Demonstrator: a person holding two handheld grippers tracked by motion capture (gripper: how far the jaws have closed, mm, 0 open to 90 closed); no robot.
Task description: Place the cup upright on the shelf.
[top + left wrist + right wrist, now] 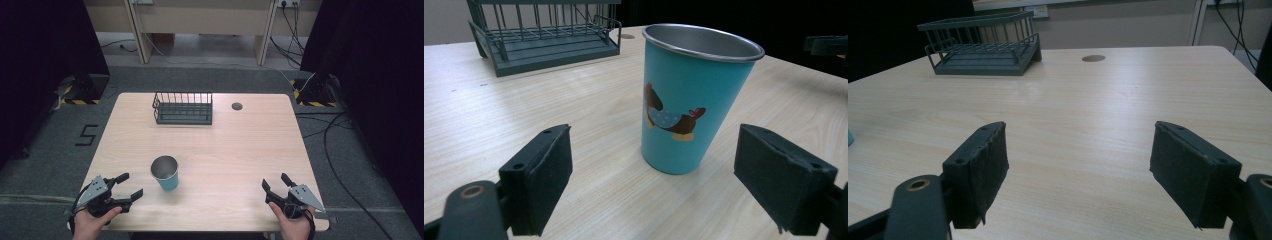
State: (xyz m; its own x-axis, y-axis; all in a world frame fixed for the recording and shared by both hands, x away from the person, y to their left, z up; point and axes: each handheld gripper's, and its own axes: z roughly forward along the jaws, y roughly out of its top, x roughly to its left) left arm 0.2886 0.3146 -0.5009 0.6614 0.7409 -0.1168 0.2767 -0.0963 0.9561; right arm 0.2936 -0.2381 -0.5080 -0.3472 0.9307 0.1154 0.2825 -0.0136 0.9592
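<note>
Nothing begun by the look of it: teal cup [165, 172] upright on table [225, 150] near front edge, untouched, well short of wire rack [183, 108]; left gripper [125, 187] and right gripper [278, 186] both released, holding nothing.

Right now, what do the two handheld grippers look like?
Both the left gripper and the right gripper are black, each with two blocky rectangular jaws faced in dark pads. Each carries a grey three-cornered plate on top, with small dark holes in it. The right hand wears a dark strap at the wrist.
</note>
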